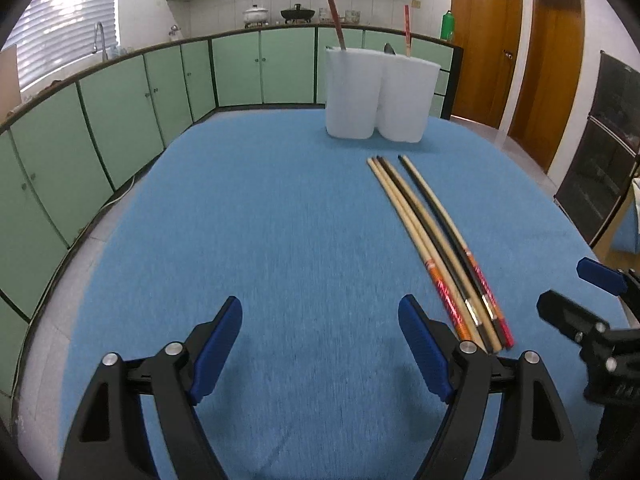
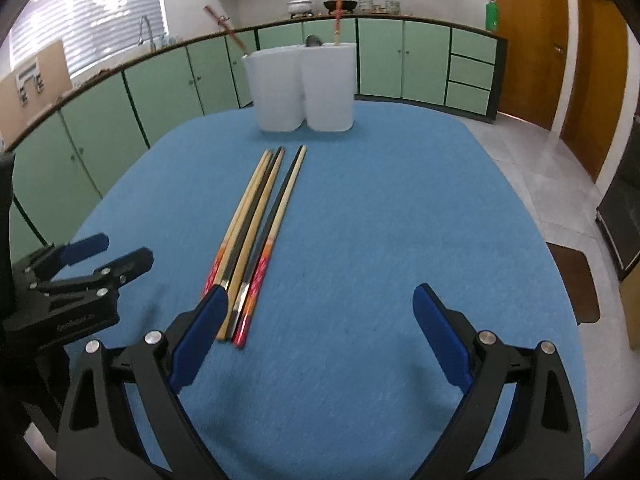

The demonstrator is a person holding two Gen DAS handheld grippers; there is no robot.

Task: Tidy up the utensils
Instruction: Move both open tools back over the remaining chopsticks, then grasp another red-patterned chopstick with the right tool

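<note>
Wooden chopsticks [image 2: 256,236] overlap only the right gripper's [image 2: 320,312] left finger.

The table [image 1: 280,208] wears fuzzy blue cloth. The chopsticks [image 2: 256,216] look like smooth wood. The holder [image 1: 380,96] is cloudy white plastic.

A blue cloth-covered table [image 1: 260,220] carries a bundle of long wooden chopsticks [image 1: 432,240] and, well apart, a white twin-compartment plastic holder [image 1: 376,96].

Black tool [image 1: 320,344], blue pads [image 1: 218,350], silver screws.
</note>
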